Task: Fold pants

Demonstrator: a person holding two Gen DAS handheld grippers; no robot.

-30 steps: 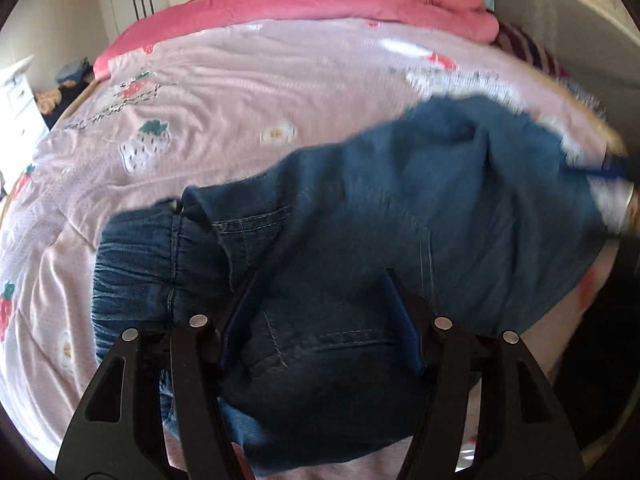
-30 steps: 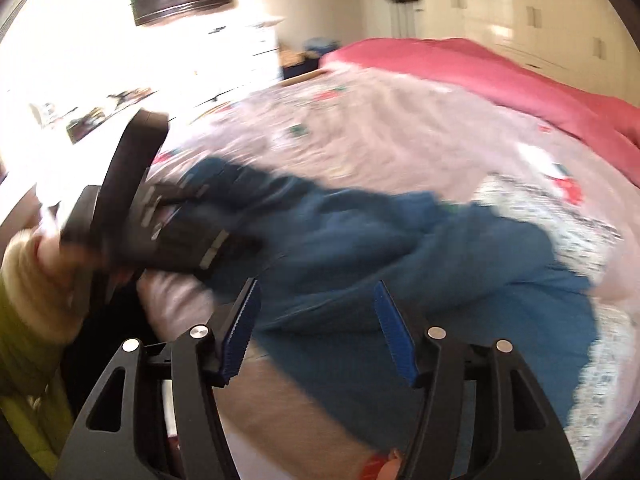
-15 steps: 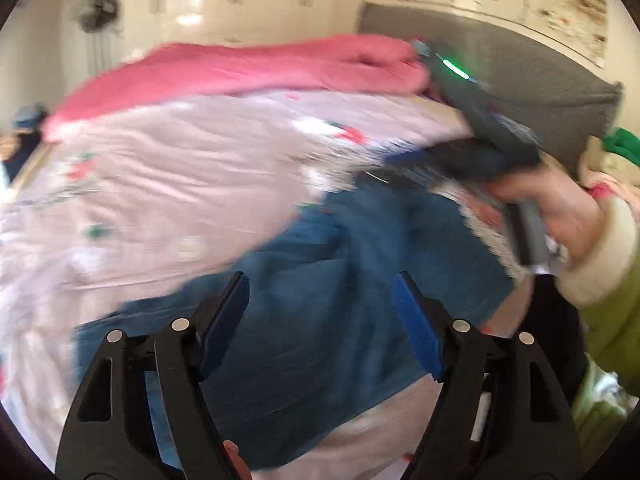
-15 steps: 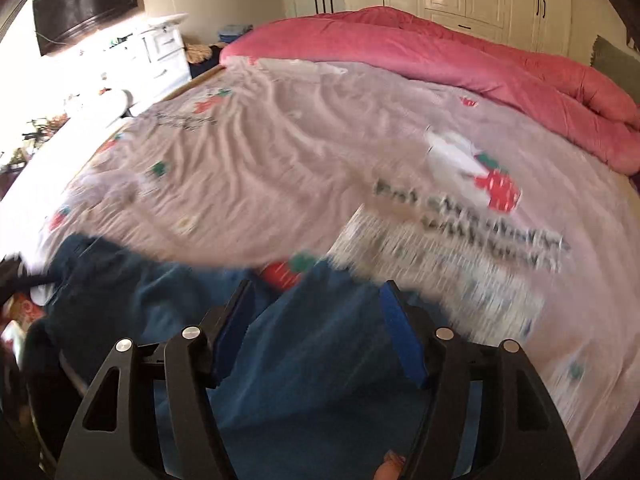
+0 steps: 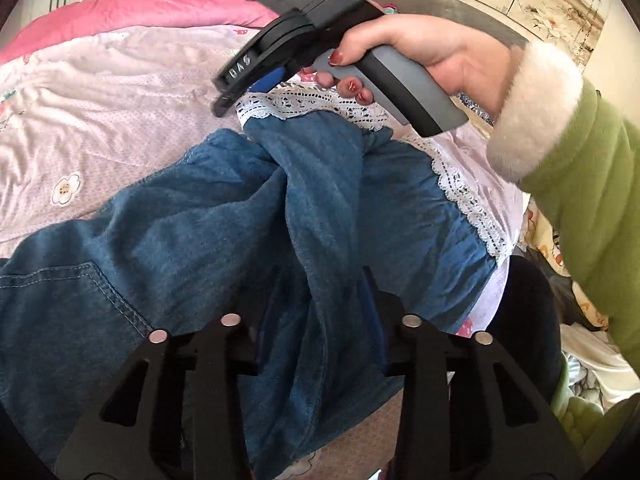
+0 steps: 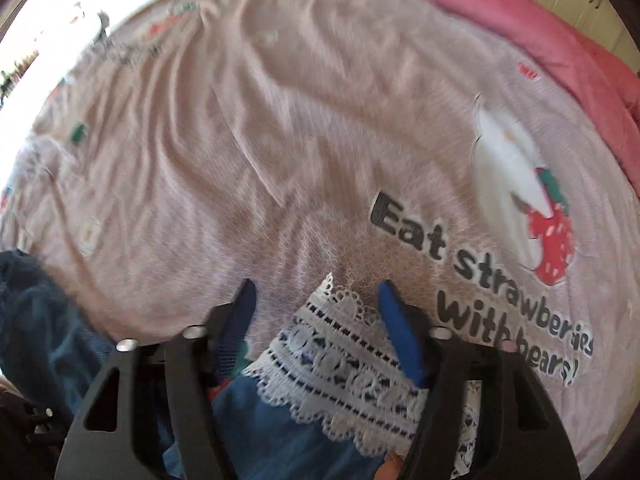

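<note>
Blue denim pants (image 5: 192,232) with white lace hems (image 5: 288,102) lie crumpled on a pale pink bedspread (image 5: 120,96). In the left wrist view my left gripper (image 5: 320,280) is open, with a raised fold of one leg running between its fingers. The right gripper (image 5: 248,76), held in a hand, sits over the far lace hem. In the right wrist view my right gripper (image 6: 316,292) is open, its blue-padded fingers (image 6: 396,328) on either side of the lace hem (image 6: 340,352).
A pink quilt (image 5: 140,8) is bunched along the far side of the bed, also in the right wrist view (image 6: 520,24). The bedspread carries printed words (image 6: 480,276) and a strawberry (image 6: 552,240). The bed's edge lies at the right, with cluttered fabric (image 5: 580,364) beyond.
Both grippers swung toward the pant legs' hem end. The left now has a leg fold between its fingers; the right moved from over the denim to the lace hem.
</note>
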